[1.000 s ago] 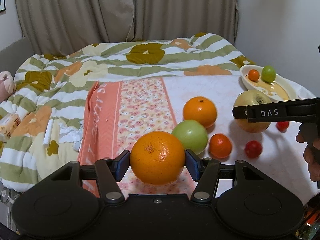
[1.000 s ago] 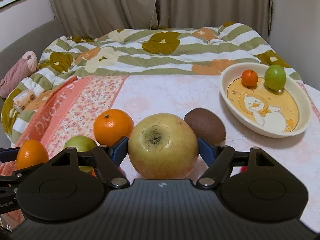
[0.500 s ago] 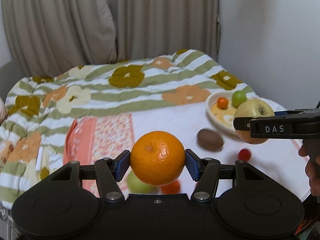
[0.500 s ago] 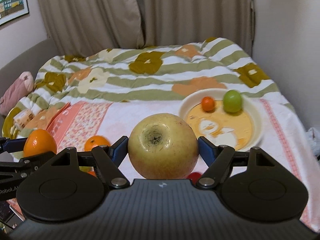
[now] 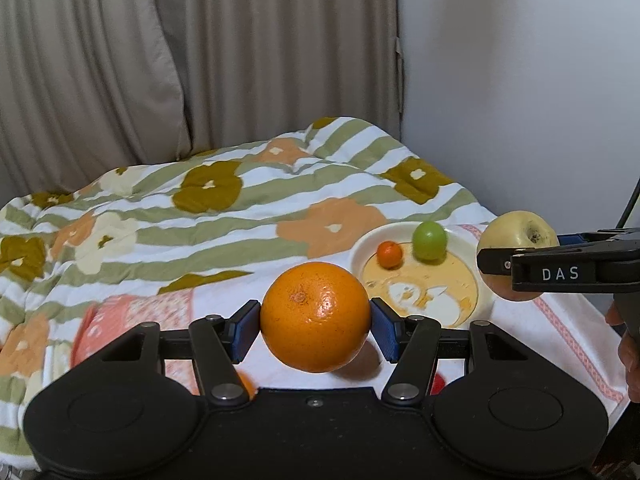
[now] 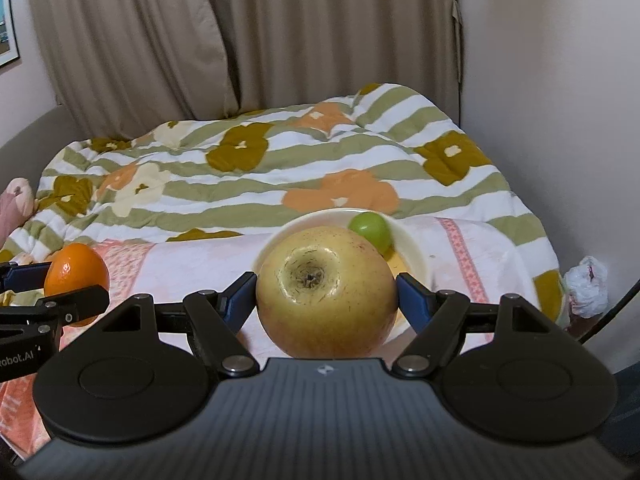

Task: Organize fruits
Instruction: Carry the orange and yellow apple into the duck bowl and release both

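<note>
Bed (image 5: 224,236) with quilt (image 5: 248,204), bowl (image 5: 362,252)

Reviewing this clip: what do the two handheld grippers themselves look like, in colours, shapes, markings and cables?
Both are matte black. The left gripper and the right gripper each have two round black discs at the base, angled linkage arms with silver pivot screws, and blue pads at the fingertips. The right one's side reads "DAS" in white letters, and a black cable runs up behind it. No sleeves show.
</note>
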Tool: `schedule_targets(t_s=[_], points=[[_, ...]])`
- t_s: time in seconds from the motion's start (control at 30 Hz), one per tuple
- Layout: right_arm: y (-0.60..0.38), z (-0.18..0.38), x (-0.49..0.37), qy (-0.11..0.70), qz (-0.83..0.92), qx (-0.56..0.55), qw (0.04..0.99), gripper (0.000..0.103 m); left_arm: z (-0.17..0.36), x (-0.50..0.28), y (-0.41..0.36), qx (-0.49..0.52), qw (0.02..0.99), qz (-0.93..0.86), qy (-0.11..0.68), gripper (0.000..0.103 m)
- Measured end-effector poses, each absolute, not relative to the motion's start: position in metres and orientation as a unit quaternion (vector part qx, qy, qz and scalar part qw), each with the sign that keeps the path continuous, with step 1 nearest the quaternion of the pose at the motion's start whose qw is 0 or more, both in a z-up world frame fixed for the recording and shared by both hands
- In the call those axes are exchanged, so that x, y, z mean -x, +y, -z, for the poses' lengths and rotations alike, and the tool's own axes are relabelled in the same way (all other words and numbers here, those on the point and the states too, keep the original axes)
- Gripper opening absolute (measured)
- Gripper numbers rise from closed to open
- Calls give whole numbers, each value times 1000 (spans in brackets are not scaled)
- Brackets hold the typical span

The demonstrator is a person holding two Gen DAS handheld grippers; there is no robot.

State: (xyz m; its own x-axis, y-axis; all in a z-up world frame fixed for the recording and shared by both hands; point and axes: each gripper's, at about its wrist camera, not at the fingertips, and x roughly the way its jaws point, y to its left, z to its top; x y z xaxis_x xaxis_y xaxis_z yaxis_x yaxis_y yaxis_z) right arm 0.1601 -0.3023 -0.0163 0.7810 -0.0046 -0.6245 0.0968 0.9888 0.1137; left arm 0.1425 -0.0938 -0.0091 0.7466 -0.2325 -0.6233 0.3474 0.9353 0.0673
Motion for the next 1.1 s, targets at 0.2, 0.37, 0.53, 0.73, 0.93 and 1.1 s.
schedule_targets(t_s=[0.2,0.37,0.53,0.73,0.93,1.1], points=[[-338,27,-187,340,38,-71,937,90,22,-173,-131,-101,924,169,328,63],[-365,44,-211,356,43,-69,931,90,39,-200,-160,-106,916,180,343,63],[-384,61,-235,373,40,-67,924,90,62,-227,-187,-113,907,190,359,63],[-392,76,-259,386,28,-61,920,90,91,-251,-212,-138,895,197,377,63],[-391,84,-271,393,17,-63,917,90,111,-260,-229,-171,881,206,389,63],[-390,86,-274,397,17,-62,916,90,121,-263,-236,-182,874,212,398,63]])
